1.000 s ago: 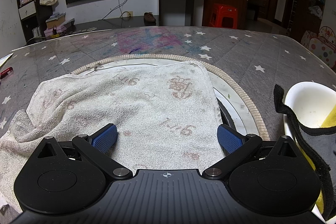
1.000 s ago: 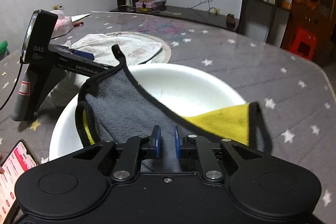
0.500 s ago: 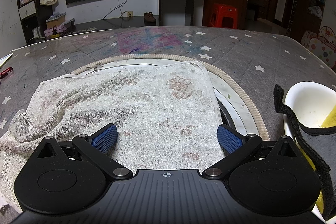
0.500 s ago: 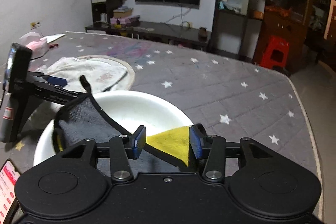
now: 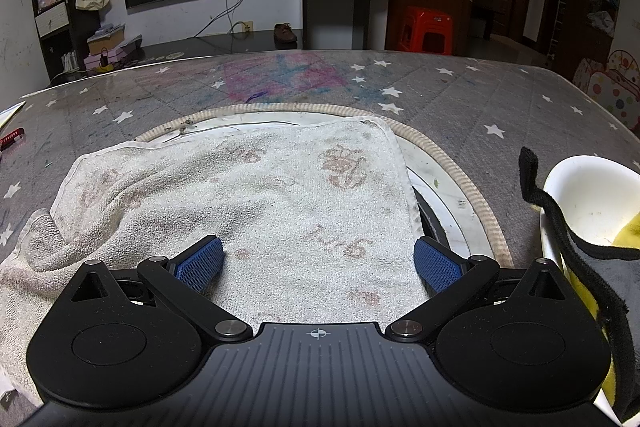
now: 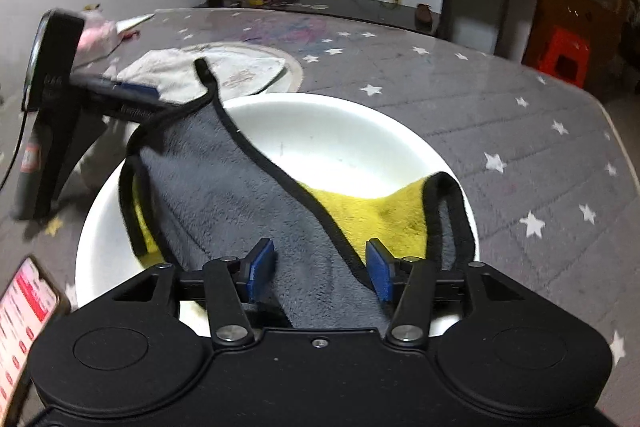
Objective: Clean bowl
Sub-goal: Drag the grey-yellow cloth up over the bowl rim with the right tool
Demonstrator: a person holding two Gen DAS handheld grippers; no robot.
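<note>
1. The white bowl [image 6: 344,147] sits on the grey star-print table cover [image 6: 500,123], directly ahead of the right gripper [image 6: 320,269]. A grey-and-yellow microfibre cloth [image 6: 224,195] lies draped over the bowl's near rim and down into it.
2. The right gripper's jaws stand about half apart. The grey cloth lies between the blue pads [image 6: 262,267], but neither pad presses on it, so nothing is gripped.
3. The left gripper [image 5: 318,263] has its jaws spread wide over a stained white towel [image 5: 248,195], holding nothing.
4. Judged progress: the cloth is in the bowl, but small dark specks show on the bowl's inner wall, so wiping looks unfinished. The cloth would need gripping again before any further rubbing.
5. Only the right wrist view shows the bowl's full interior, the left gripper's handle, and a phone [image 6: 24,307] at the lower left edge.
6. Only the left wrist view shows the round woven-edged mat [image 5: 460,179] under the towel; there the bowl appears as a sliver at the right edge.
</note>
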